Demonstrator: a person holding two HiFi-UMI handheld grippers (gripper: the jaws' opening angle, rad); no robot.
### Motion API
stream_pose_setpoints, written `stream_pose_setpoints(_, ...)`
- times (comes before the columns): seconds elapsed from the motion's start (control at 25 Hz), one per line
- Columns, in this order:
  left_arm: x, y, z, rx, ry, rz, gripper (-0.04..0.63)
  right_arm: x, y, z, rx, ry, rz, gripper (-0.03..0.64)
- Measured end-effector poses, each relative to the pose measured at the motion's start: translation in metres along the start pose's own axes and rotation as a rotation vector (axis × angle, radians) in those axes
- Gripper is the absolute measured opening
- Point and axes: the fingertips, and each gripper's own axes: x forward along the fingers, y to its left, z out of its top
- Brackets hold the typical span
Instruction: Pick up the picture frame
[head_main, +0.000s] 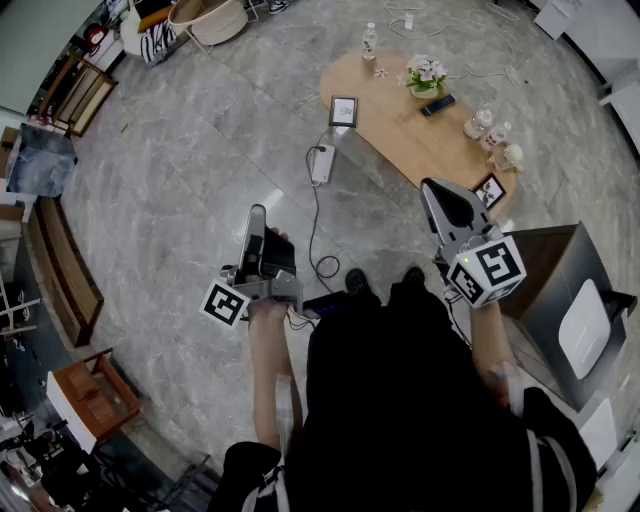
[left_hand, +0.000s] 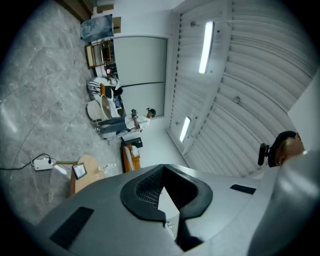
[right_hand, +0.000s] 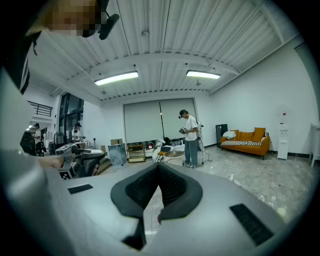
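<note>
A low wooden table (head_main: 400, 125) stands ahead of me on the marble floor. One small black picture frame (head_main: 343, 111) stands upright at its left end. A second frame (head_main: 489, 190) leans at its near right edge. My left gripper (head_main: 258, 210) is shut and empty, held over the floor well short of the table. My right gripper (head_main: 430, 185) is shut too, with nothing in it, and its tip is just left of the second frame. The left gripper view shows the table (left_hand: 87, 165) and the first frame (left_hand: 79, 171) far off, beyond the closed left gripper (left_hand: 162, 167).
The table also carries a flower pot (head_main: 427, 75), a phone (head_main: 438, 104), a bottle (head_main: 369, 40) and jars (head_main: 480, 123). A white power strip (head_main: 321, 163) with a cable lies on the floor. A grey cabinet (head_main: 555, 270) stands at my right. Further off a person (right_hand: 190, 137) stands near an orange sofa (right_hand: 245, 140).
</note>
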Motion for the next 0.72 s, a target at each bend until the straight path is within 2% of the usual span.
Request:
stream_pose_setpoints(0.08,0.004,-0.002,-0.003,-0.015,0.003,-0.002,0.012,0.0,0.003,0.002,-0.001,-0.003,0.003,0.012)
stream_pose_setpoints(0.12,0.006,-0.002,-0.006,0.01,0.021,0.013,0.012,0.0,0.005,0.003,-0.002,-0.005,0.005,0.012)
stream_pose_setpoints(0.16,0.009,0.0,-0.011,0.078,0.058,0.046,0.012,0.001,0.007,0.004,-0.003,-0.007,0.007,0.012)
stream_pose_setpoints(0.2,0.012,0.003,-0.017,0.201,0.12,0.096,0.011,0.003,0.009,0.005,-0.005,-0.008,0.011,0.012)
stream_pose_setpoints(0.32,0.022,0.007,-0.036,0.71,0.323,0.242,0.011,0.007,0.018,0.006,-0.014,-0.012,0.03,0.012)
stream_pose_setpoints(0.36,0.025,0.004,-0.04,0.835,0.357,0.258,0.009,0.008,0.021,0.006,-0.016,-0.011,0.035,0.012)
stream_pose_setpoints(0.4,0.029,0.0,-0.043,0.912,0.376,0.257,0.009,0.009,0.023,0.007,-0.018,-0.01,0.039,0.012)
stream_pose_setpoints(0.48,0.035,-0.008,-0.049,0.96,0.392,0.231,0.009,0.009,0.025,0.008,-0.02,-0.009,0.044,0.012)
stream_pose_setpoints(0.72,0.041,-0.011,-0.058,0.99,0.424,0.208,0.009,0.011,0.024,0.008,-0.021,-0.006,0.037,0.012)
